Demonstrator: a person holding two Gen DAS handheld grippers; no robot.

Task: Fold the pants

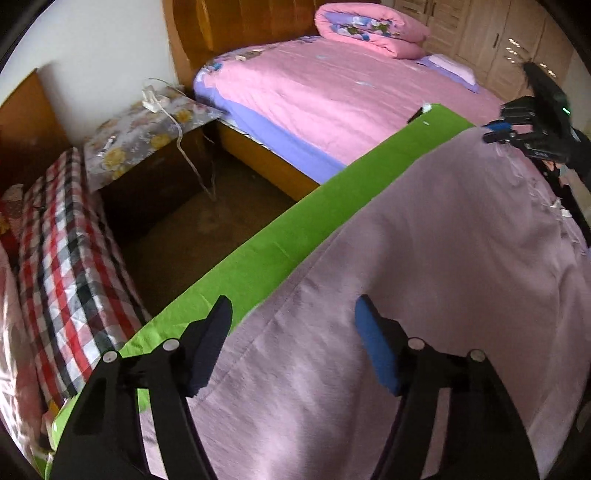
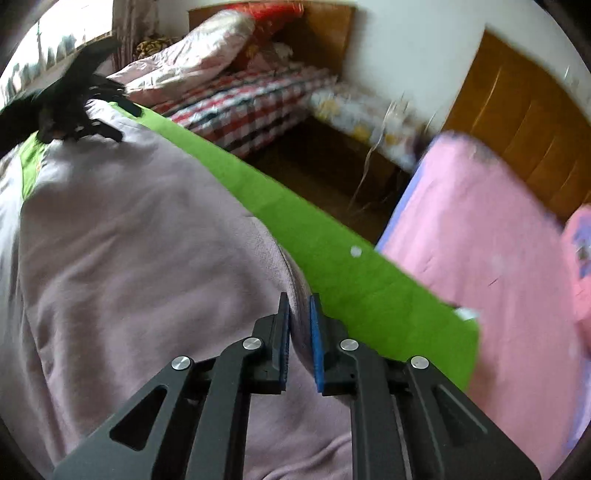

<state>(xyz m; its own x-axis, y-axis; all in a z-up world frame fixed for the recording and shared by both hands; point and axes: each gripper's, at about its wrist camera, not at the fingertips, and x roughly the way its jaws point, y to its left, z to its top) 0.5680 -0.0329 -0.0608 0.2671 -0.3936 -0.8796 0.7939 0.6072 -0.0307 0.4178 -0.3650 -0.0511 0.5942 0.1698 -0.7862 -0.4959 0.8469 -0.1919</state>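
Pale lilac pants (image 1: 424,280) lie spread over a table covered in green cloth (image 1: 306,229). My left gripper (image 1: 291,332) is open and empty, its fingers hovering over one end of the pants near the green edge. My right gripper (image 2: 300,332) is shut on a fold of the pants' far edge (image 2: 295,288) next to the green cloth (image 2: 332,258). The right gripper also shows in the left wrist view (image 1: 517,125) at the far end of the pants. The left gripper shows in the right wrist view (image 2: 74,110) at the top left.
A pink bed (image 1: 332,92) with a rolled quilt (image 1: 369,29) stands beyond the table. A checked bed (image 1: 62,266) lies to the left, with a flowered nightstand (image 1: 147,129) between them. Dark floor (image 1: 221,221) runs along the table edge.
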